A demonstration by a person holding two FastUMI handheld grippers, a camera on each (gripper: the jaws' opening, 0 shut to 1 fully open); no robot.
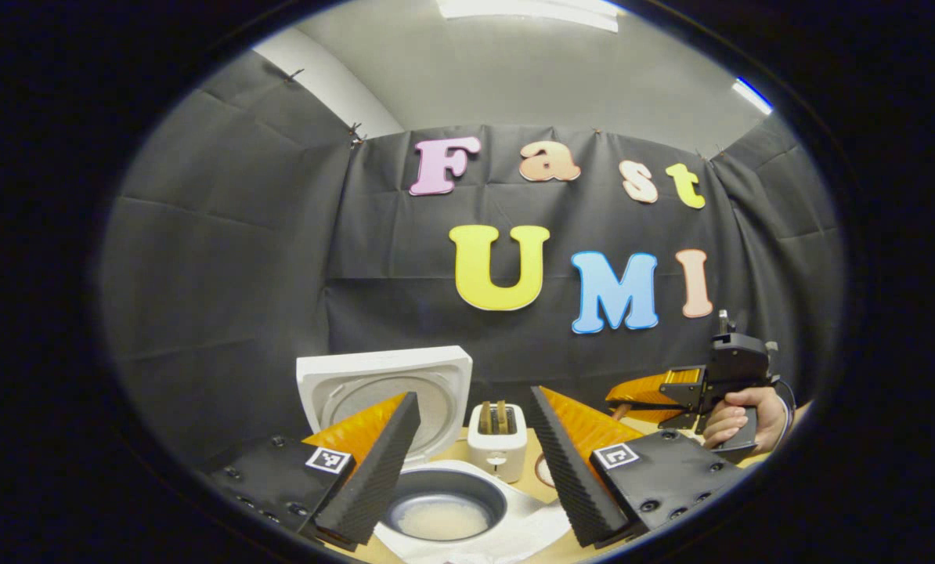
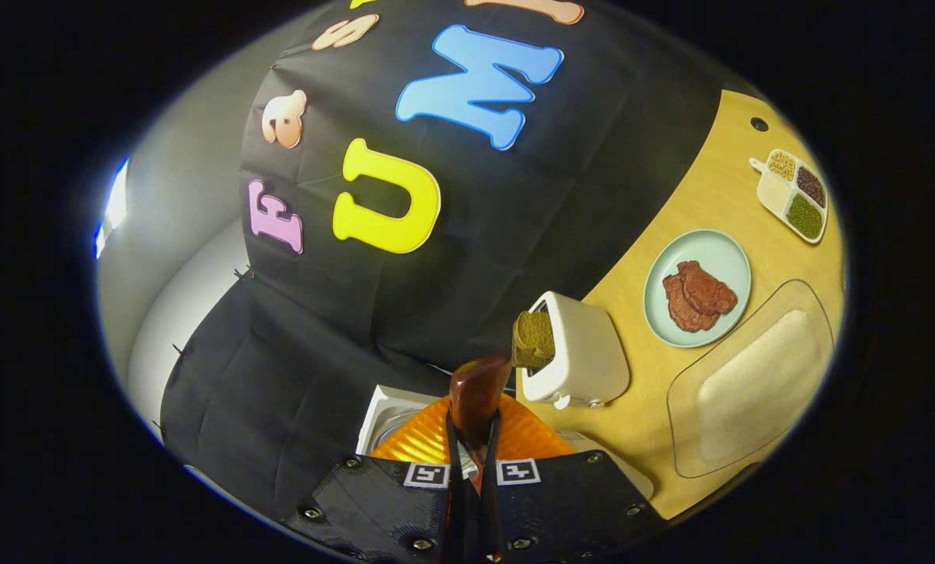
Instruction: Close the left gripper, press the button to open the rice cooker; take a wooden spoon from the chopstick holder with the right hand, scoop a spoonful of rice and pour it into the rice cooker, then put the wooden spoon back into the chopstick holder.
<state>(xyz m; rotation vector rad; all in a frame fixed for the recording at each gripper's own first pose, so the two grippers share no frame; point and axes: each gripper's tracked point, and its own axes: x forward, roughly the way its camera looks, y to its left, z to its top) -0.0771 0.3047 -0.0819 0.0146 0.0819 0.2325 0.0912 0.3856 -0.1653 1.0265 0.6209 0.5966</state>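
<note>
Wooden spoon [image 2: 477, 401] pinched in right gripper [image 2: 467, 462], tilted toward 12 o'clock; risks spilling rice beside cooker [image 1: 444, 501]. Left gripper [image 1: 475, 454] spread, idle above pot.

Wooden table [image 2: 718, 211], light yellow-brown top. On it: white toaster [image 2: 581, 356] with bread slices in slots, standing just beside open rice cooker [image 1: 452, 501]. Cooker lid up, inner pot with some rice at bottom. Pale green plate [image 2: 698, 288] with dark red meat pieces, near toaster. Clear container [image 2: 749, 384] holding white rice, just beside plate. Small white divided dish [image 2: 794, 196] with three sorts of grains, farther along table, apart from plate. Small dark hole in tabletop near far edge.
</note>
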